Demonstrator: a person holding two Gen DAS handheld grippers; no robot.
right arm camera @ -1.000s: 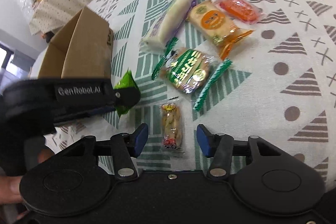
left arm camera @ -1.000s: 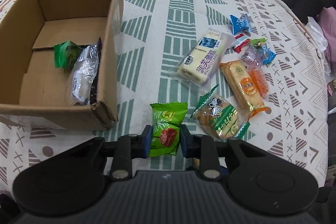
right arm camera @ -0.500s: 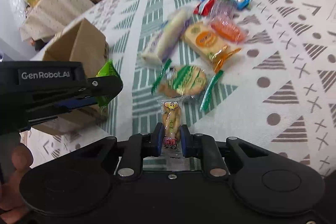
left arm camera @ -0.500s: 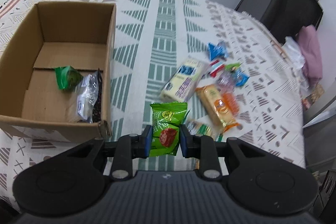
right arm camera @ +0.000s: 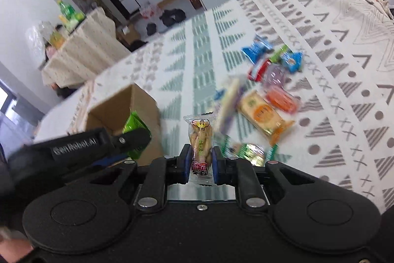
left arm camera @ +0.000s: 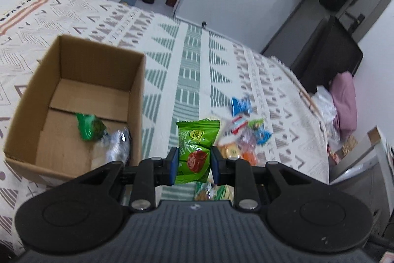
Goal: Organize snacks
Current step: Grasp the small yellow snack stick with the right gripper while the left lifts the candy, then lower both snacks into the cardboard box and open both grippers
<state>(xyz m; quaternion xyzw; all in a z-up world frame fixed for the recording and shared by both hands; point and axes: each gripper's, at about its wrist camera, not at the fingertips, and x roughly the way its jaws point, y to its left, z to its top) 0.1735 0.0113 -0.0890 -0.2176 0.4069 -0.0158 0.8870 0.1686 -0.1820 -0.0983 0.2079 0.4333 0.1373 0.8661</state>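
Lifted clear of the bed (left arm camera: 192, 80), a green packet (left arm camera: 195, 152) is clamped in the left hand-held gripper (left arm camera: 192, 165) and a biscuit packet (right arm camera: 200, 144) in the right hand-held gripper (right arm camera: 200, 164), presumably for the cardboard box (left arm camera: 138, 100).

Cardboard box (left arm camera: 73, 100) sits left on the tablecloth (left arm camera: 192, 65), two packets (left arm camera: 103, 137) inside; loose snacks (right arm camera: 266, 90) lie scattered to its right.
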